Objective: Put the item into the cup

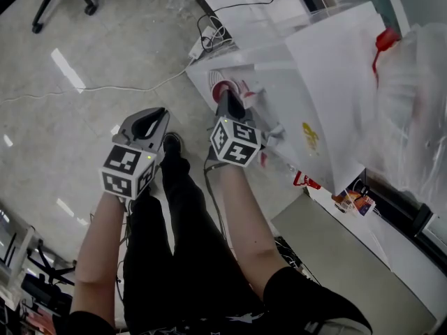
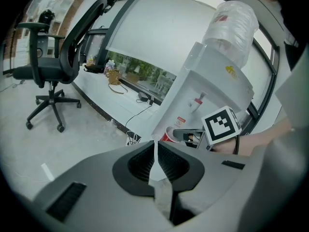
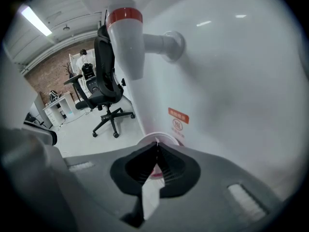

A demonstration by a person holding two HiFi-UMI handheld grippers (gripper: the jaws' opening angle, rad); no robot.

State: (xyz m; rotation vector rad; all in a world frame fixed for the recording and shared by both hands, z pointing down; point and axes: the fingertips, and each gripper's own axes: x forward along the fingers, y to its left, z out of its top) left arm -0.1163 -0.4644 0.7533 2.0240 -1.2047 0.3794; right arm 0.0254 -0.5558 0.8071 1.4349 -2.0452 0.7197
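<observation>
A red paper cup (image 1: 223, 89) with a white rim (image 3: 157, 139) is held at the front of a white water dispenser (image 1: 318, 96), under its red-banded tap (image 3: 124, 33). My right gripper (image 1: 230, 106) is shut on the cup's wall, with the rim showing just past its jaws (image 3: 156, 151). In the left gripper view the cup (image 2: 169, 135) sits below the dispenser's taps. My left gripper (image 1: 151, 122) hangs to the left of the right one, away from the dispenser. Its jaws (image 2: 155, 151) are shut, and I see nothing between them.
A large water bottle (image 2: 231, 25) tops the dispenser. A power strip with cables (image 1: 207, 39) lies on the floor by its base. A black office chair (image 2: 46, 71) stands on open floor to the left. A long white desk (image 2: 118, 98) runs under the window.
</observation>
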